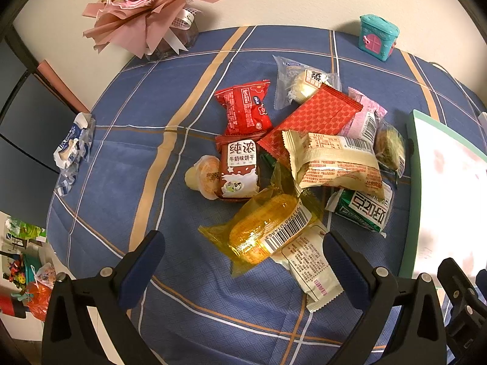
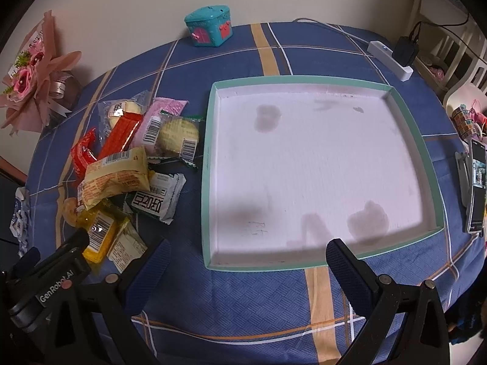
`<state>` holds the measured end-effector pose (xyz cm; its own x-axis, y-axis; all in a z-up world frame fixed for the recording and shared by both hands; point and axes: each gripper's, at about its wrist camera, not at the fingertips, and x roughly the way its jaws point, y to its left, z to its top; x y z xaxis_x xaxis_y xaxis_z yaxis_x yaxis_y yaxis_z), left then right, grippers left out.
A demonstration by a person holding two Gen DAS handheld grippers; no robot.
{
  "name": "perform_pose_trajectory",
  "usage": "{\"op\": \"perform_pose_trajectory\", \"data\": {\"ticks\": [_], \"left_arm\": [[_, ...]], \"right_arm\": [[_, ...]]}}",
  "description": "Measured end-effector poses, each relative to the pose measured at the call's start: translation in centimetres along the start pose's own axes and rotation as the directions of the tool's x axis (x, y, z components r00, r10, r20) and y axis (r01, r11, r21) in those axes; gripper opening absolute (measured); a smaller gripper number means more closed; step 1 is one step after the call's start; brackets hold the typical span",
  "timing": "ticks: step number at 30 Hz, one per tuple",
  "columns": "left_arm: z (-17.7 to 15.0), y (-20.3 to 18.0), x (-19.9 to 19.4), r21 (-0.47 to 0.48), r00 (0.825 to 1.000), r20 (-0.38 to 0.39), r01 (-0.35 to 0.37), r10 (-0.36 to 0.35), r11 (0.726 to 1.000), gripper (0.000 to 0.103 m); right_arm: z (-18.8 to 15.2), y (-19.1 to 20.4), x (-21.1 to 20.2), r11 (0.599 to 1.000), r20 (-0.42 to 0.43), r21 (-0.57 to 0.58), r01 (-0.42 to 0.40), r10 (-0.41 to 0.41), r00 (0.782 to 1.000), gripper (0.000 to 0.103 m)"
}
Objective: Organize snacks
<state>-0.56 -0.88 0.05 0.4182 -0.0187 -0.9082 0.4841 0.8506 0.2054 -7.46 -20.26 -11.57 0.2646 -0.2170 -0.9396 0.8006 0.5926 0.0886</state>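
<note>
Snacks (image 1: pixel 304 158) lie heaped on the tablecloth (image 1: pixel 152 106) beside an empty tray (image 2: pixel 210 164); sorting has not begun. The left gripper (image 1: pixel 243 261) and right gripper (image 2: pixel 246 261) hover with jaws apart, holding nothing.

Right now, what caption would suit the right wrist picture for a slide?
Open right gripper hovers before an empty shallow tray, with a pile of snacks beside it on a blue checked tablecloth.

I am looking at a home, going by the round table's blue plaid tablecloth (image 2: pixel 274 298). Behind it a pink paper rose bouquet (image 1: pixel 146 3) leans on the plain wall, a teal toy house (image 2: pixel 210 29) (pink door) sits at its far edge, and a power strip (image 2: pixel 389 57) lies at its far right edge.
</note>
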Motion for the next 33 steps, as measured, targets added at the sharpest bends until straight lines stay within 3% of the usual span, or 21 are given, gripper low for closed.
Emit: {"op": "perform_pose_trajectory", "data": {"ticks": [26,33], "left_arm": [[-0.2,-0.2,0.3,0.002,1.0,-0.015,0.014,-0.014,1.0,0.103],[0.4,2.8,1.4,-0.105,0.997,-0.055,0.042,-0.048,0.994,0.103]], "right_arm": [[0.0,0.0,0.7,1.0,-0.024,0.003,0.007,-0.007,1.0,0.103],[0.0,1.8,0.5,0.997,-0.023,-0.058,-0.044,0.043,0.999,0.103]]}}
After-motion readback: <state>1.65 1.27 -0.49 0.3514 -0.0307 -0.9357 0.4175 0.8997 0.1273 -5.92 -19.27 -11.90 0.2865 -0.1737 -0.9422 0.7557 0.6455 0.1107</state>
